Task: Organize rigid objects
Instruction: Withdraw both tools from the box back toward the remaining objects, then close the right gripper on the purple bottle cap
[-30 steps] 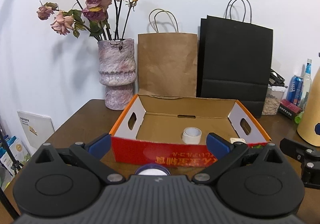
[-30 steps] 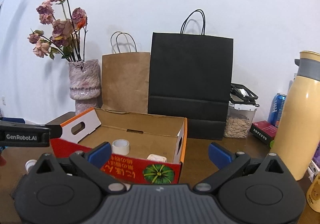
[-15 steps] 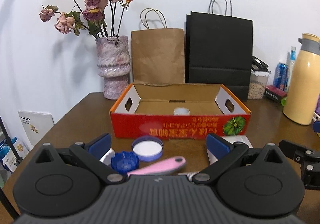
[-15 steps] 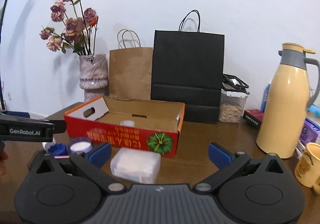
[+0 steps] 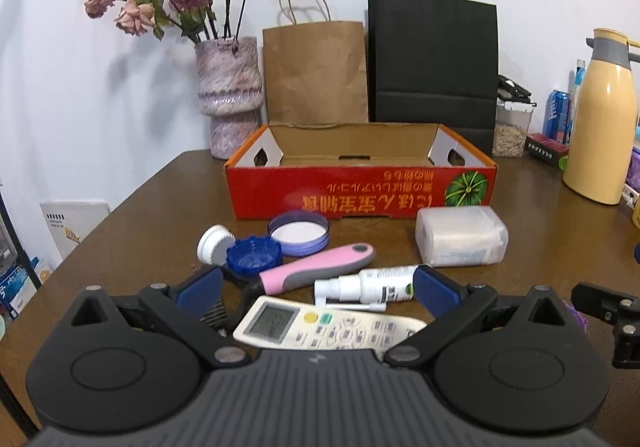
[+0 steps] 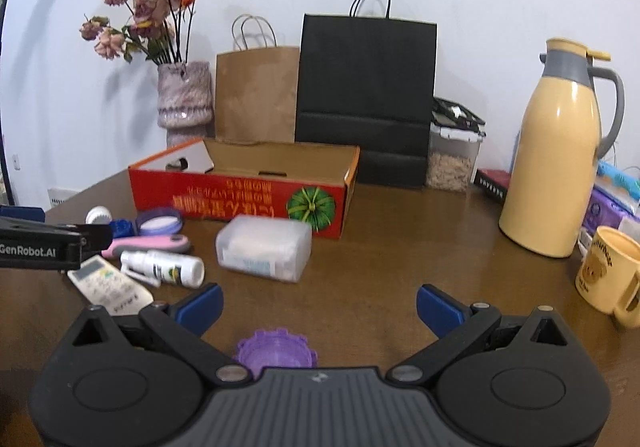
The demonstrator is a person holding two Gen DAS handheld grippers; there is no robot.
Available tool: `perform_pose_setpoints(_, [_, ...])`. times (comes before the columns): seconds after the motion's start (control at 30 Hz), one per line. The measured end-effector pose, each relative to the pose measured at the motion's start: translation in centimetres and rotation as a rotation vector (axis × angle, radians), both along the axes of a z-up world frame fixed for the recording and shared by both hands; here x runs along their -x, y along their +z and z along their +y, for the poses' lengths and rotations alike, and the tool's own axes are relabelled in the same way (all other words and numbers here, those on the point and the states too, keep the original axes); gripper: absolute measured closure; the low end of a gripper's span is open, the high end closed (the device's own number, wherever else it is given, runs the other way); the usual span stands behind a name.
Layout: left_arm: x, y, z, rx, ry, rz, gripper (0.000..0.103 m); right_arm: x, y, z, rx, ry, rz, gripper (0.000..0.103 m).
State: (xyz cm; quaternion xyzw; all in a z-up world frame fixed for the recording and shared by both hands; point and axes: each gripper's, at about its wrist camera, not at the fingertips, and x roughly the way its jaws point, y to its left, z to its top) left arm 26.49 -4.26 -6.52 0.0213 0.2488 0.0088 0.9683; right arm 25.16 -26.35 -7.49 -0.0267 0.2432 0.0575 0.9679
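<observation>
I hold two grippers low over a brown wooden table [image 5: 540, 231]. My left gripper [image 5: 316, 289] has its jaws spread wide and holds nothing; between its blue fingertips [image 5: 199, 286] lie a white remote control [image 5: 328, 327] and, just beyond it, a white spray bottle [image 5: 370, 285] on its side. Past those, a pink-handled brush [image 5: 316, 273] lies slantwise, its handle tip near a shallow purple lid [image 5: 298, 229]. A blue ridged cap [image 5: 254, 255] touches a white cap [image 5: 211, 243] toward the table's left edge. A frosted plastic box [image 5: 460, 235] sits to the right of this cluster, just in front of an open red cardboard box [image 5: 360, 193], which stands near the middle of the table toward the back edge. My right gripper [image 6: 319, 305] also has its jaws wide apart and empty, hovering above bare tabletop, with a purple ridged cap [image 6: 275, 353] lying between its fingers close to the camera. Along the back edge stand a vase of dried roses [image 5: 230, 95], a brown paper bag [image 5: 315, 71] and a black paper bag [image 5: 434, 63]. Toward the right edge stand a cream thermos jug [image 6: 556, 155] and a yellow mug [image 6: 608, 273].
</observation>
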Motion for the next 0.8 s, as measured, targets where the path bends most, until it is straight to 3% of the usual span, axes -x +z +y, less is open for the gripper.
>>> perform_pose_setpoints(0.5, [0.0,-1.4,0.9,0.031,-0.006,0.035,0.000,-0.5,-2.6,0.6,0.023,0.046,0.103,0.002])
perform_pose_setpoints(0.6, [0.0,-1.6,0.9,0.031,-0.007,0.040,0.000,-1.0,-3.1,1.0,0.028,0.052,0.125,0.009])
perform_pose_setpoints(0.7, [0.0,-1.7,0.9,0.032,-0.007,0.046,0.000,-1.6,-3.4,1.1,0.015,0.058,0.152,0.022])
perform_pose_setpoints(0.73, [-0.1,-1.8,0.9,0.032,-0.007,0.048,0.000,-1.7,-3.5,1.0,0.008,0.062,0.160,0.033])
perform_pose_setpoints(0.77, [-0.1,-1.8,0.9,0.032,-0.007,0.050,0.000,-1.8,-3.5,1.0,0.003,0.067,0.167,0.050])
perform_pose_setpoints(0.8, [-0.1,-1.8,0.9,0.031,-0.006,0.051,0.000,-1.8,-3.6,1.0,-0.006,0.071,0.171,0.050])
